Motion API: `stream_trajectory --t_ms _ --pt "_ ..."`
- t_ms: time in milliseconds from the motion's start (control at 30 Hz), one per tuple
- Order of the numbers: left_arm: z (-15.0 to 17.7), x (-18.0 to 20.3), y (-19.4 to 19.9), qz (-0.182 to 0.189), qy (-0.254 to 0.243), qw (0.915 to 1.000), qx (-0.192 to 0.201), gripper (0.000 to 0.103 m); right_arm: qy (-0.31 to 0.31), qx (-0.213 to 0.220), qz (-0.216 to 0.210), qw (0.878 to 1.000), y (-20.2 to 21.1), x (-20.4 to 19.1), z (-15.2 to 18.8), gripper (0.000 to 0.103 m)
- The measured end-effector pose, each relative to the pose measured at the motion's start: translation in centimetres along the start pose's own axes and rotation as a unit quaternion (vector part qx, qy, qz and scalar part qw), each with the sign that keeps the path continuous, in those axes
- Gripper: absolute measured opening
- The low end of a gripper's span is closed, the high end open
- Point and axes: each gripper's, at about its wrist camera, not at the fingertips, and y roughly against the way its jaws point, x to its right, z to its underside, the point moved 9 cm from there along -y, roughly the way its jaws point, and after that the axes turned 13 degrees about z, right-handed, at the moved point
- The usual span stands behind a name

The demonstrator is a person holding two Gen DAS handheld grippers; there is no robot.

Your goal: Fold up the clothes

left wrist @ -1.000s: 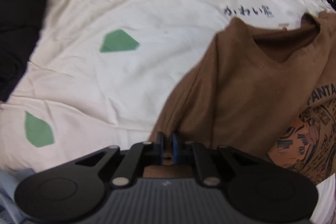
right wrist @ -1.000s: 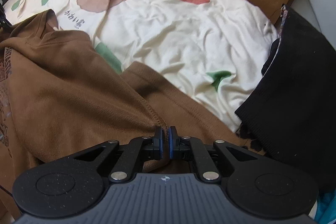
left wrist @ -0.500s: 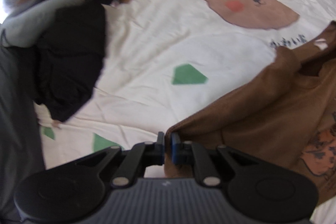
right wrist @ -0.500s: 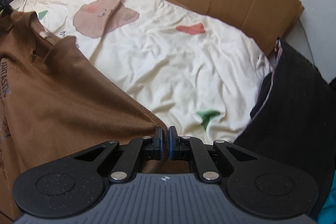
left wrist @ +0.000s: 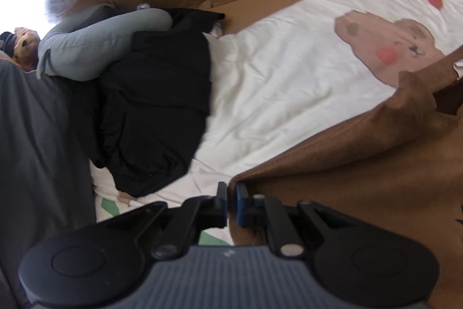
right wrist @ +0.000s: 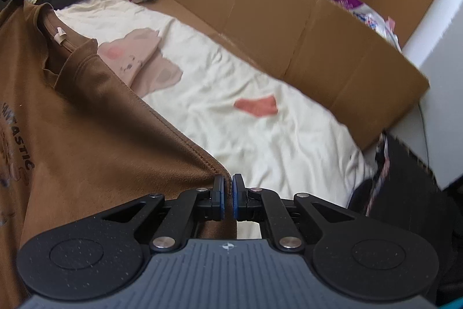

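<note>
A brown T-shirt with a printed front hangs stretched between my two grippers above a cream bedsheet. My left gripper is shut on the shirt's left shoulder corner. My right gripper is shut on the shirt's other shoulder corner; in the right wrist view the shirt spreads to the left, with its neckline and label at the upper left. The shirt's lower part is out of view.
A pile of black clothes and a grey garment lie at the sheet's left. Cardboard walls ring the far side. A black garment lies at the right. Dark grey fabric fills the left edge.
Both grippers have lifted the shirt off the sheet and raised it, with its shoulder line pulled taut. Both views now look farther across the bed.
</note>
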Motion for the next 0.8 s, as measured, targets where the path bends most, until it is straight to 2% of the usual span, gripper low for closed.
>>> stream_trajectory --t_ms 300,600,800 --pt "-1.2 -2.5 -1.3 -0.032 0.020 0.9993 0.008 0.006 0.026 0.032 0.033 0.999 -3.3 0.0 -5.1 0.003" --pt "-3.6 -4.6 -4.5 -0.050 0.034 0.9981 0.015 0.006 0.064 0.027 0.068 0.995 -10.0 -1.3 -8.2 0.003" --pt "-5.4 -5.7 -6.4 -0.073 0.038 0.9965 0.014 0.006 0.065 0.024 0.085 0.994 -12.7 -1.6 -10.1 0.003"
